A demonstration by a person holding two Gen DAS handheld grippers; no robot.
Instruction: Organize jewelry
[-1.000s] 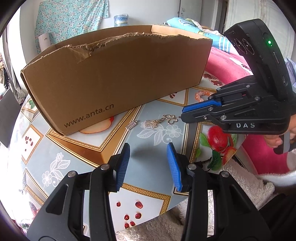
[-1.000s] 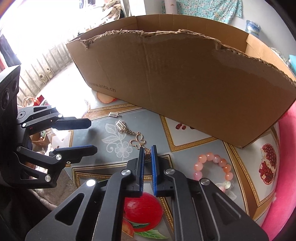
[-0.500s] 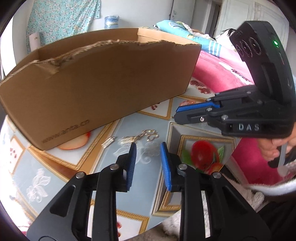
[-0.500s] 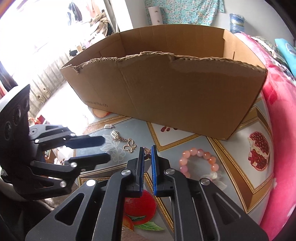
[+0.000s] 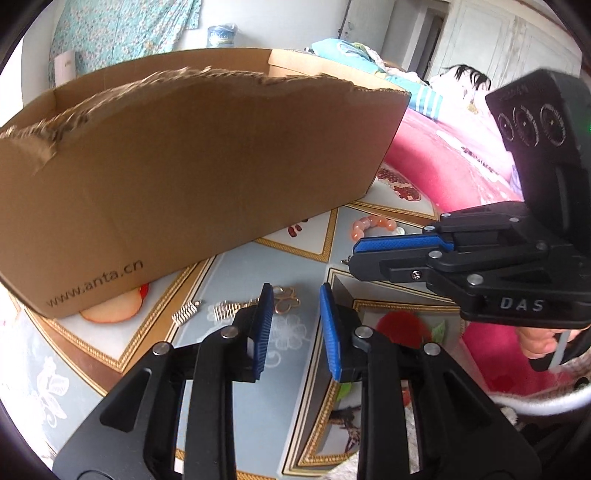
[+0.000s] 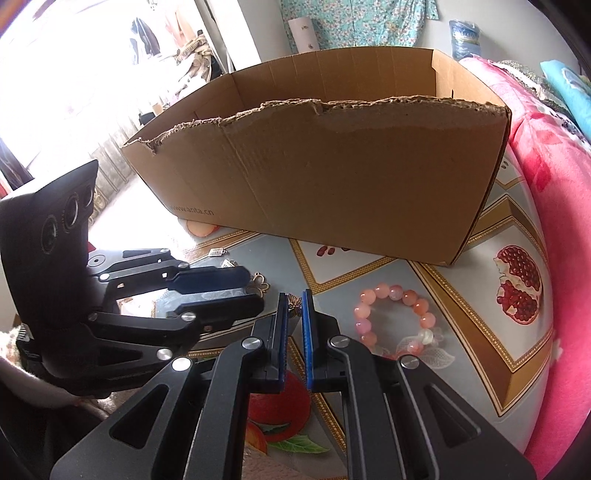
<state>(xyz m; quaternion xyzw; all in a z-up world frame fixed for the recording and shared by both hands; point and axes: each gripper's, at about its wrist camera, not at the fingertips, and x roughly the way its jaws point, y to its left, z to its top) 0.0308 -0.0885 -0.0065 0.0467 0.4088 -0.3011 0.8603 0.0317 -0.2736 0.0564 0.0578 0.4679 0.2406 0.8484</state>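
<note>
An open cardboard box (image 5: 192, 177) (image 6: 332, 177) with a torn front edge stands on the patterned table. In front of it lie a gold butterfly chain piece (image 5: 284, 301) (image 6: 260, 284), a small ribbed clasp (image 5: 186, 312) (image 6: 217, 252) and a pink bead bracelet (image 6: 395, 317) (image 5: 371, 225). My right gripper (image 6: 294, 301) (image 5: 354, 254) is shut on a small bronze butterfly pendant (image 6: 294, 302), held above the table. My left gripper (image 5: 295, 295) (image 6: 251, 288) is open and empty, with the gold chain piece just beyond its left finger.
A pink blanket (image 6: 554, 184) (image 5: 443, 162) lies along the table's right side. A white fluffy towel (image 5: 535, 402) is at the near edge. A floral cloth (image 6: 354, 18) hangs on the far wall.
Both grippers have risen and drawn back from the table. The left gripper's fingers narrowed, then widened a little. The right gripper stays shut on the small pendant.
</note>
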